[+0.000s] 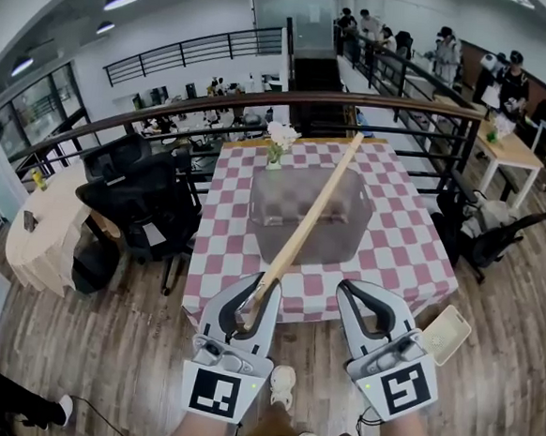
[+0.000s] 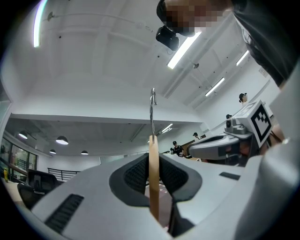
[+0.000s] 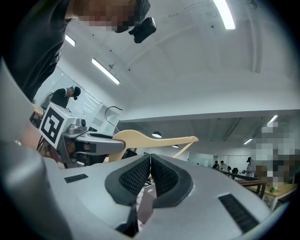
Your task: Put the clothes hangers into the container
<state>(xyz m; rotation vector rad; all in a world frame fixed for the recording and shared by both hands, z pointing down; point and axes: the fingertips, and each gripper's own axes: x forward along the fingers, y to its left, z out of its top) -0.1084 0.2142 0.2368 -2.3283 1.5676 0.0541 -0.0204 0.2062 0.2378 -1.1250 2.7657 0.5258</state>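
My left gripper [image 1: 253, 291] is shut on a wooden clothes hanger [image 1: 311, 215], which slants up and away over a translucent grey container [image 1: 266, 188] on the pink-and-white checkered table [image 1: 226, 218]. In the left gripper view the hanger [image 2: 153, 178] stands edge-on between the pads, its metal hook [image 2: 152, 112] pointing up. My right gripper [image 1: 361, 295] hovers beside it at the table's near edge, shut with nothing in it. In the right gripper view the jaws [image 3: 150, 161] touch, and the hanger [image 3: 150, 139] shows beyond them, held by the left gripper [image 3: 89, 140].
A small vase of white flowers [image 1: 279, 142] stands behind the container. Black office chairs [image 1: 133, 201] crowd the table's left side, and a curved railing [image 1: 263, 103] runs behind it. A white basket [image 1: 444, 334] lies on the wooden floor at the right.
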